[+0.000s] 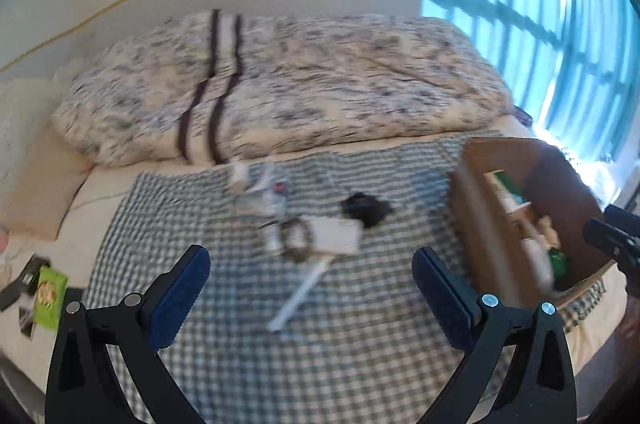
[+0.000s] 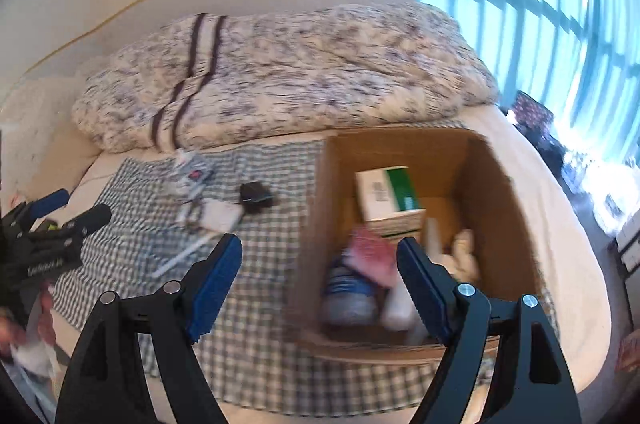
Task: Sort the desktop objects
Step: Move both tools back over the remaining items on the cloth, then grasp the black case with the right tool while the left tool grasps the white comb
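Mid-sort: both grippers, left gripper (image 1: 311, 294) and right gripper (image 2: 320, 278), wide open and empty; next grab the white pen (image 1: 301, 294) off the checked cloth (image 1: 320, 356) and drop it in the cardboard box (image 2: 496, 208).

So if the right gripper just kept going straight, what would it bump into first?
Probably the things inside the cardboard box: the open right gripper points at its blue-and-white item and pink packet, though depth is unclear.

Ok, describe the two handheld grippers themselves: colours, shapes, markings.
Both look alike. The left gripper and right gripper have matte black, curved, forked arms with triangular cut-outs, silver round pins at the joints, and flat blue ribbed pads on the fingers. Seen from the right wrist, the left gripper's body carries small white lettering, too blurred to read.
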Available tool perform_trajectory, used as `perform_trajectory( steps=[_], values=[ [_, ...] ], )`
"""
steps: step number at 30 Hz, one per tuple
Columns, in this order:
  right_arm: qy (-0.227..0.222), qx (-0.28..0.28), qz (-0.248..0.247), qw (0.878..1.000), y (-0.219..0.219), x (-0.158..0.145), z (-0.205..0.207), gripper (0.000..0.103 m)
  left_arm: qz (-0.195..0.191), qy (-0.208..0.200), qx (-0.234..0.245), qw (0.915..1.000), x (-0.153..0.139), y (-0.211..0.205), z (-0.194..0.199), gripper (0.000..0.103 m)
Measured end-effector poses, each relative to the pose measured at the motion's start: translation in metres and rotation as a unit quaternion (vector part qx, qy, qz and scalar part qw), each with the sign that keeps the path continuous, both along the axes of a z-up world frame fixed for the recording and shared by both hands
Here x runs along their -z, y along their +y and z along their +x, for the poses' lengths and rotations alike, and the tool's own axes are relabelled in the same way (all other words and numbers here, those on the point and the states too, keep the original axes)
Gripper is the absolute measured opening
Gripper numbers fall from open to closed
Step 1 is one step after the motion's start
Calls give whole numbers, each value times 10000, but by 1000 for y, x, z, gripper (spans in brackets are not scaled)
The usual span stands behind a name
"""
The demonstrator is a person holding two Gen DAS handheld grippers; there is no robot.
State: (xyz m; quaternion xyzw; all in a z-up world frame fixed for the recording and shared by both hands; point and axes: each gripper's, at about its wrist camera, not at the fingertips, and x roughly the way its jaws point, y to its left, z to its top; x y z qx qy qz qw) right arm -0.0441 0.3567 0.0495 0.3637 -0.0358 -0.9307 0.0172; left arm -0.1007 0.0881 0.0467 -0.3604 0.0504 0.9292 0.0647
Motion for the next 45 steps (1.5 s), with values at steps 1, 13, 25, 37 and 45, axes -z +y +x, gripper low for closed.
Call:
perform_trajectory(
  steps=[1, 13, 25, 37, 45],
  values=[
    [7, -72, 33, 10000, -16, 1, 1, 80, 9, -25, -75, 10000, 4, -14, 1, 103],
    [-217, -500, 233, 9982, -128, 36, -46, 80, 30, -402, -410, 9983, 85, -96, -5, 103],
    [-879, -307, 405, 9948, -123, 100, -162, 80, -6, -672, 109, 9977, 173, -38, -58, 103],
    [-1524, 165, 322, 9877, -121, 162, -250, 80, -122, -1088, 511, 9927, 233, 6, -101, 103],
    [-1612, 7, 544, 9854, -128, 188, -288, 80, 310, -1143, 606, 9911, 240, -2, -104, 103]
  ],
)
